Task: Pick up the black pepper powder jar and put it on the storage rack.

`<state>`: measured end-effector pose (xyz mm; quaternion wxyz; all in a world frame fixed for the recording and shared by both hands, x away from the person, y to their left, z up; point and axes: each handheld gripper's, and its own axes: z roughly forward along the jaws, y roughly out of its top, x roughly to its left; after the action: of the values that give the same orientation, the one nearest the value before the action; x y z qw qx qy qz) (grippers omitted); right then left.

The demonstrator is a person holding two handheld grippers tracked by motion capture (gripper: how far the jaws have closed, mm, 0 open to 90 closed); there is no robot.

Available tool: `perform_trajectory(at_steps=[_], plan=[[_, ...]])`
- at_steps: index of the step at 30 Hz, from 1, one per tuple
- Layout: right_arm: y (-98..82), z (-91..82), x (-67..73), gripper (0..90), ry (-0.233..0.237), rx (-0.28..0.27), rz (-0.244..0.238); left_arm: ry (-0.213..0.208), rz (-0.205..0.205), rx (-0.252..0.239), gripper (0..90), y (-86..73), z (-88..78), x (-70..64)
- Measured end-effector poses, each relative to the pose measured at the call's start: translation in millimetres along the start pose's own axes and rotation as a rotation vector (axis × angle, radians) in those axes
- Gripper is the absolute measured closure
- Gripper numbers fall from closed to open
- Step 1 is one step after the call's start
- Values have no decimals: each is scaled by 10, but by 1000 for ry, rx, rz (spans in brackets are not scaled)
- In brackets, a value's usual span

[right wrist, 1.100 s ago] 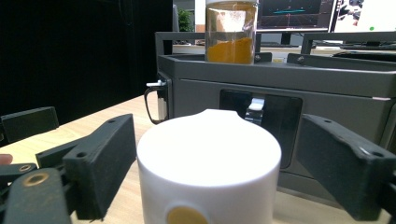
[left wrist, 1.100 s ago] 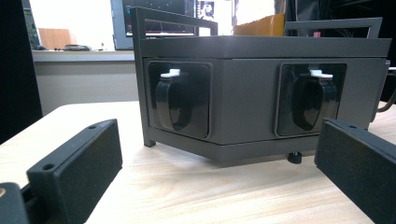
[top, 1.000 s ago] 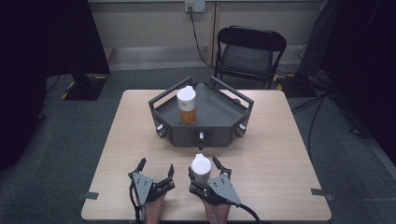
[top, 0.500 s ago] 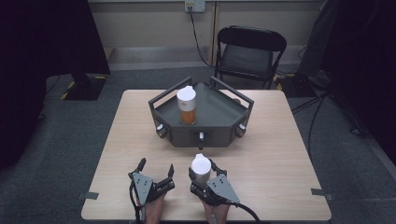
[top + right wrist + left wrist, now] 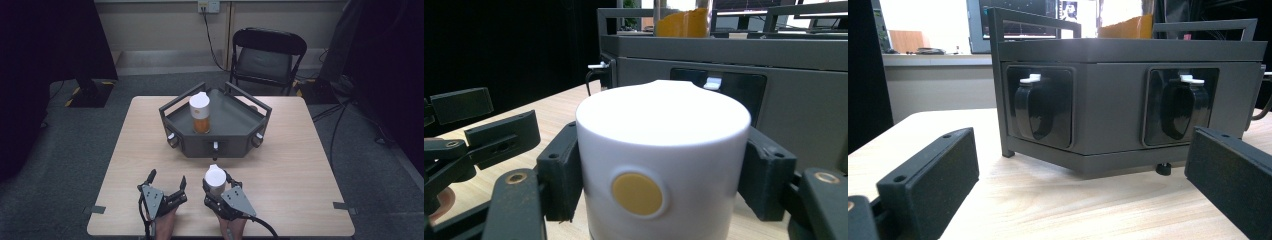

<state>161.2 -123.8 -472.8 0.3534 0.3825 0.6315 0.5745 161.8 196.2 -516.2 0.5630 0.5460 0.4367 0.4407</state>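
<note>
Grey carpet, a black folding chair [image 5: 267, 57] and a pale wall are seen behind the light wooden counter [image 5: 300, 165], on which a dark grey angular metal tray with rail handles [image 5: 227, 130] stands towards the far side. A white-capped bottle of orange contents [image 5: 200, 112] is set upright inside that tray.

Near the front edge, a white cylindrical plastic container with a round yellow dot on its side [image 5: 663, 165] stands upright on the counter, just in front of the tray. It is grasped by the right claw [image 5: 218, 187], whose jaws have just been closing and now press on its flanks from both sides. The left claw [image 5: 165, 185] rests beside it, released and holding nothing.

The container is judged light, rigid and smooth-walled, so some slipperiness is to be expected; a firm hold low on the straight wall, below the rounded cap, seems safest. Its long axis is vertical, the cap points upward, and the yellow dot is turned towards the right claw's camera.
</note>
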Motion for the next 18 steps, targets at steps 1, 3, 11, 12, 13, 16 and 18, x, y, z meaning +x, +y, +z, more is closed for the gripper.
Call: perform_trajectory(at_steps=[1,3,11,12,13,16,18], plan=[[5,0,-2,304,1,2,2,0,0,0,3,0,0,0],[10,-1,-4,305,1,3,5,0,0,0,2,0,0,0],[38,-15,1,305,1,2,7,0,0,0,3,0,0,0],[38,-15,1,305,1,2,7,0,0,0,3,0,0,0],[55,-22,-1,305,2,2,4,0,0,0,2,0,0,0],[84,-31,-2,305,2,4,6,0,0,0,3,0,0,0],[93,-32,-5,306,2,3,4,0,0,0,2,0,0,0]])
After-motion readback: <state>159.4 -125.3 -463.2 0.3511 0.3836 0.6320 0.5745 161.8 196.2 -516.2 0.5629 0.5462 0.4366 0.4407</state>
